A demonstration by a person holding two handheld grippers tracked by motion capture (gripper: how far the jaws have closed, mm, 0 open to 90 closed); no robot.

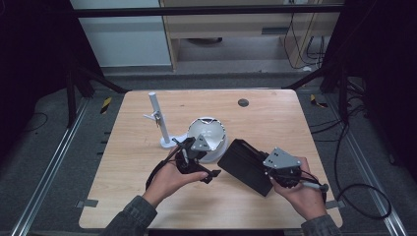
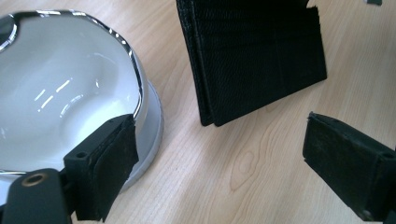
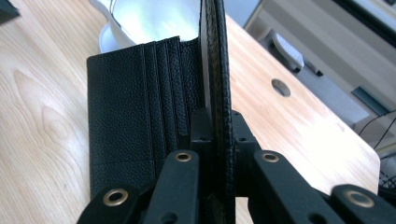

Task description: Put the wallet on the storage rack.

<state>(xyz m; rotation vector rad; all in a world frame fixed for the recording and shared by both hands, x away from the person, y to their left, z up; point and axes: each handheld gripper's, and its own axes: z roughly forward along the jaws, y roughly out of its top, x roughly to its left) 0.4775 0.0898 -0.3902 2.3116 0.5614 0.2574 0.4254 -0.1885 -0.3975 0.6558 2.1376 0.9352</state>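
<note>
High view showed a light wooden bench (image 1: 147,196) with a small dark round hole (image 1: 243,103) near its far edge; grey floor lay all around it, metal rails ran along both sides, and black cables (image 1: 364,196) trailed on the floor at the right; pale cupboards stood at the back of the room.

On the bench stood a thin white stand (image 1: 160,120) with a post, and just beside it a shiny white bowl (image 1: 209,140).

The black wallet (image 1: 244,165) was near the middle of the bench, just to the right of the bowl; its long side ran on a slant, from near the bowl toward the person's right hand; in the right gripper view it (image 3: 140,116) hung open, one flap standing on edge and the other flap showing its card slots.

The right tongs (image 1: 268,173) were squeezed shut on the standing flap of the wallet; the right hand (image 1: 302,194) came in from the bottom right and pointed the tongs toward the bowl.

The left tongs (image 1: 194,142) were spread wide and held nothing; in the left gripper view the bare bench lay between the pads (image 2: 114,163), the bowl (image 2: 60,93) was at one side and the wallet (image 2: 257,60) ahead; the left hand (image 1: 169,179) reached in from the bottom left, up toward the bowl.
</note>
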